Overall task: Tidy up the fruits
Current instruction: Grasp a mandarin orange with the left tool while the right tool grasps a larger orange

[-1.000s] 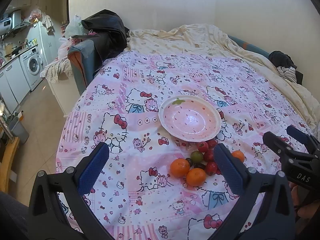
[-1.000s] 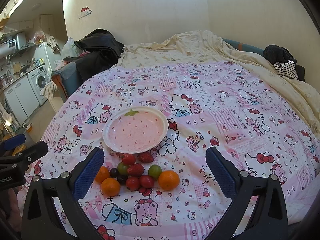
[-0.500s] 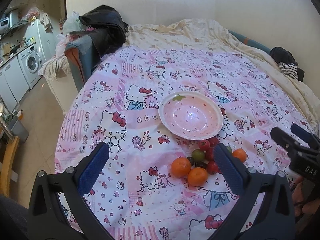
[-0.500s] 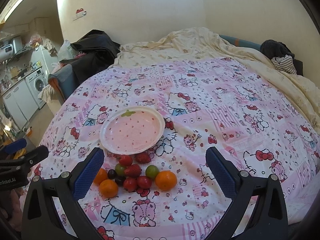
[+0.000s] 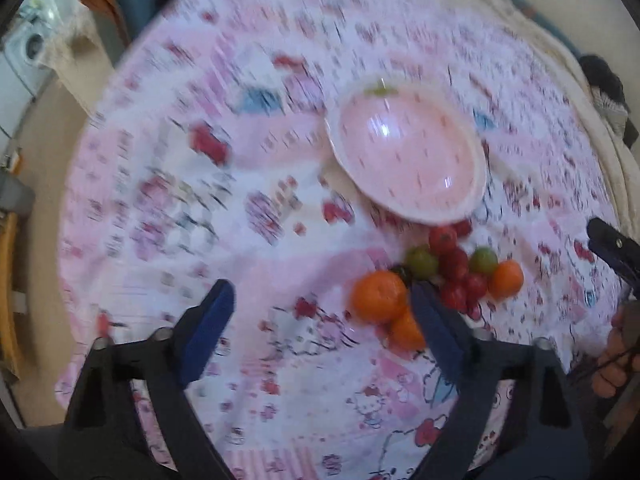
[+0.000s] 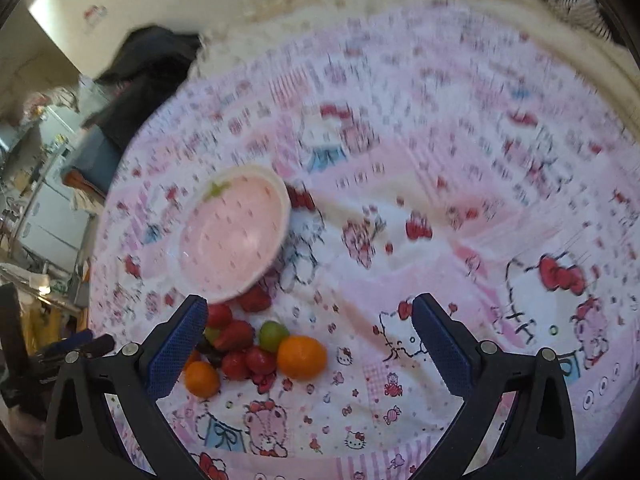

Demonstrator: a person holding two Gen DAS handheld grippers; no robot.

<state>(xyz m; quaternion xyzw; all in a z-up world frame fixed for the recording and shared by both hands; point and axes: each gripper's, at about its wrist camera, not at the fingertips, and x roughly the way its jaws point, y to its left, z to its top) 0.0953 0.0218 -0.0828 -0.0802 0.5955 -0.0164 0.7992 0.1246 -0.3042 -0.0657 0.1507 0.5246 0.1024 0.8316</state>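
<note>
On the patterned bedspread [image 6: 440, 208], the pink bowl [image 6: 234, 236] sits empty.

Open patterned bedspread [image 6: 460, 208] is left to the right of the fruit cluster [image 6: 256, 344] and on its near side, so passage there is unobstructed. The far side of the cluster is closed off by the pink bowl [image 6: 236, 236] (its rim touching the nearest strawberries). Left of the cluster, the bed edge is met, with piled dark clothing [image 6: 140, 80] far beyond.
</note>
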